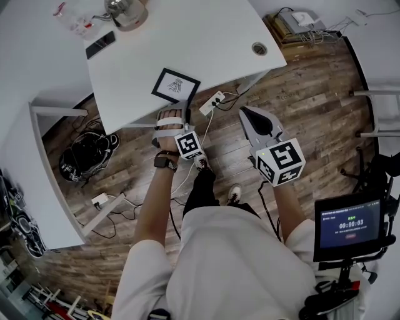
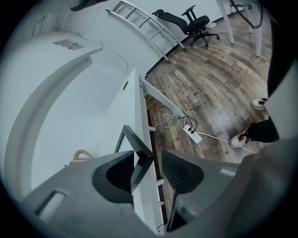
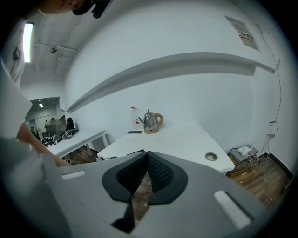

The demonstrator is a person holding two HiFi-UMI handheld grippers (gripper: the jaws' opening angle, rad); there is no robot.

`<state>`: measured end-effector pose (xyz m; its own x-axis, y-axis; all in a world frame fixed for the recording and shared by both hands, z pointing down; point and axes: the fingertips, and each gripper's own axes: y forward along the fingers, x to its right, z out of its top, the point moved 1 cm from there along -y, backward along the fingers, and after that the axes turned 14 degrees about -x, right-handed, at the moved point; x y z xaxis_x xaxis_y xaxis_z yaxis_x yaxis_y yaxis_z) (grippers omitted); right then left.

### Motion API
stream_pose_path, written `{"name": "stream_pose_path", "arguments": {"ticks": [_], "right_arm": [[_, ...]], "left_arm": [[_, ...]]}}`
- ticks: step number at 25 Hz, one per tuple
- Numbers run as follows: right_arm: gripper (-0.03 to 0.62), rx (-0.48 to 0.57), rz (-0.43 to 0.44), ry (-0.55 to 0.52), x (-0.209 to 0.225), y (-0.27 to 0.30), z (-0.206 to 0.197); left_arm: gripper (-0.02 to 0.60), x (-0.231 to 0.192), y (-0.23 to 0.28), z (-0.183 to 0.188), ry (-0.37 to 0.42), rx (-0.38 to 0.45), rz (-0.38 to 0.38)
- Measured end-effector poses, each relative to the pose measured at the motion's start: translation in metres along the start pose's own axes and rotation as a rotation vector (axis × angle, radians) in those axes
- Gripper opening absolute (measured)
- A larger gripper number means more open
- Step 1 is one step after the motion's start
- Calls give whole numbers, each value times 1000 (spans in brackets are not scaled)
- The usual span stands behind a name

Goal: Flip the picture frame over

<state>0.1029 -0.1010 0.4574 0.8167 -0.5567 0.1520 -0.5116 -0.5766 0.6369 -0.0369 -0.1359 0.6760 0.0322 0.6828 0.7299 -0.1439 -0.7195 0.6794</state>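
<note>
The black picture frame point(image 1: 175, 85) lies flat, drawing side up, near the front edge of the white table point(image 1: 206, 37). My left gripper point(image 1: 171, 111) reaches it from the near side. In the left gripper view the frame's corner point(image 2: 139, 146) sits between the jaws of the left gripper point(image 2: 148, 155). They stand wide open, with a clear gap to the right pad. My right gripper point(image 1: 245, 112) hangs over the wooden floor to the right of the frame, away from the table. Its jaws are shut on nothing point(image 3: 147, 155).
A steel kettle point(image 1: 127, 12) and a phone point(image 1: 100, 45) sit at the table's far side, a cable hole point(image 1: 259, 48) at its right. A power strip point(image 1: 212, 102) with cords lies under the front edge. A timer screen point(image 1: 350, 226) stands at the right.
</note>
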Motion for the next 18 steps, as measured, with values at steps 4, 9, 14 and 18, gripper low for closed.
{"name": "stream_pose_path", "arguments": {"ticks": [4, 9, 14, 18], "right_arm": [[2, 1, -4, 10, 3, 0, -1], [2, 8, -6, 18, 3, 1, 2], [2, 6, -4, 26, 3, 3, 4], [2, 10, 1, 30, 1, 7, 8]], "left_arm": [[124, -4, 0, 3, -6, 15, 27], [120, -3, 0, 5, -21, 27, 13], [113, -11, -6, 7, -57, 52, 18], [107, -17, -12, 8, -76, 68, 23]]}}
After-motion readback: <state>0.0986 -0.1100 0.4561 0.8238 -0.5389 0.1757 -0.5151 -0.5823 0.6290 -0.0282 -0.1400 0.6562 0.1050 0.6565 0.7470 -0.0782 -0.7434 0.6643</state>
